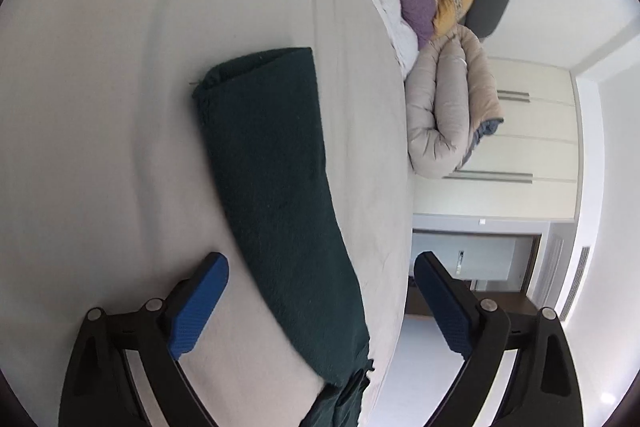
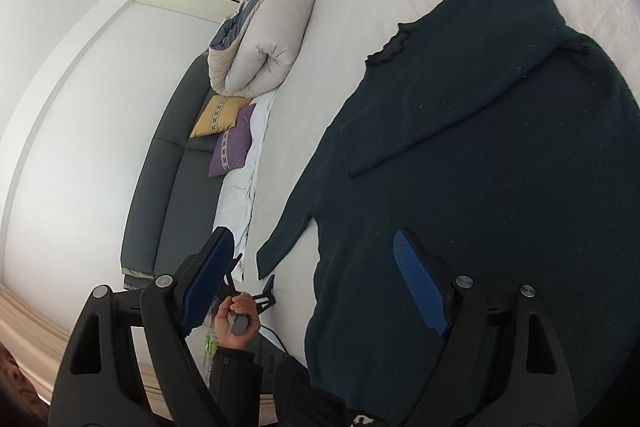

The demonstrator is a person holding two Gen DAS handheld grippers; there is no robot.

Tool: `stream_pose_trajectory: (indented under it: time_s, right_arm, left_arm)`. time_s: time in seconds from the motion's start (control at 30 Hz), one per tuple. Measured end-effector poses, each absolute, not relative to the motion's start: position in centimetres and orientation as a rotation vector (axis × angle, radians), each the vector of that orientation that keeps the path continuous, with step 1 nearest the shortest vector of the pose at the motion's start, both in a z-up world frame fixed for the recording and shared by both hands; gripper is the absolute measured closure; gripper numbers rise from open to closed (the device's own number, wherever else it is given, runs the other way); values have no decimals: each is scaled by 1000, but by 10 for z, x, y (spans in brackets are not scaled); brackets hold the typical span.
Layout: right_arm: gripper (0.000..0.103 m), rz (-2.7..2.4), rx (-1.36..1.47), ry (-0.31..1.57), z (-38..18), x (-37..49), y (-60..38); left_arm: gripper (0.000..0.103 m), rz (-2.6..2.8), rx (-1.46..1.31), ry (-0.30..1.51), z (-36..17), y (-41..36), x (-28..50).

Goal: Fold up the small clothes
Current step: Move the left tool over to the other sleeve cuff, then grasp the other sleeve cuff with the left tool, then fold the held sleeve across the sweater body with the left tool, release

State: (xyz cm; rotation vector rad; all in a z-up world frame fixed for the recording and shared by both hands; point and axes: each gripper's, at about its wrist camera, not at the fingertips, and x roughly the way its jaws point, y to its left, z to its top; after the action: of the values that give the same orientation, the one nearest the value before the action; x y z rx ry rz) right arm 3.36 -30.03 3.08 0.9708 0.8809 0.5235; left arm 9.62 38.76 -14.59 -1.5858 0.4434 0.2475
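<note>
A dark green sweater lies flat on the white bed sheet. One sleeve is folded across its body; the other sleeve stretches toward the bed's edge. In the left wrist view that sleeve runs lengthwise between the fingers. My left gripper is open and empty above the sleeve. It also shows in the right wrist view, held by a hand beside the sleeve's cuff. My right gripper is open and empty above the sweater's lower body.
A rolled beige duvet lies at the bed's far end, with a yellow pillow and a purple pillow against a grey headboard. White wardrobe doors stand beyond the bed's edge.
</note>
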Motion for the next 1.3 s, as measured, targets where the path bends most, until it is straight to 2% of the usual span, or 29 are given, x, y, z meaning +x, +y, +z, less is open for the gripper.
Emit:
stream_pose_trajectory:
  time_s: [0.13,0.17,0.2,0.27,0.33,0.4,0.6,0.7,0.8,0.9,1.0,1.1,1.2,1.3]
  right_arm:
    - [21,543,941,881,49,25,-277]
    - [21,548,936,882,52,23,-273]
    - [21,553,933,884,56,22,-270]
    - [21,556,927,886,58,18,-265]
    - [21,553,922,886,58,16,-262]
    - [21,546,920,889,55,16,-262]
    - [21,504,935,901,33,27,-271]
    - [21,484,958,888,24,32,-281]
    - [21,455,973,876,15,37,-295]
    - [21,428,998,872,4,46,-311]
    - [21,415,1009,895,-8,60,-319]
    - [21,417,999,950,-23,80,-316]
    - [21,438,987,1012,-40,101,-301]
    - [22,463,1007,1099,-62,124,-276]
  left_arm:
    - [8,326,-1640,370,-153,408,108]
    - [11,331,-1636,367,-152,412,110]
    - [18,315,-1624,363,-151,413,114]
    - [74,241,-1639,397,-158,418,127]
    - [95,265,-1664,445,-169,419,127]
    - [95,292,-1577,467,-160,417,126]
    - [95,212,-1123,549,-74,361,162]
    - [95,107,-810,599,-22,290,199]
    - [95,-16,-414,656,9,179,227]
    - [95,-69,85,668,-6,50,225]
    - [95,-97,441,677,-65,-38,204]
    - [94,-123,509,752,-111,-57,194]
    - [94,-123,451,736,-106,-48,188]
    - [90,-148,353,754,-103,-33,192]
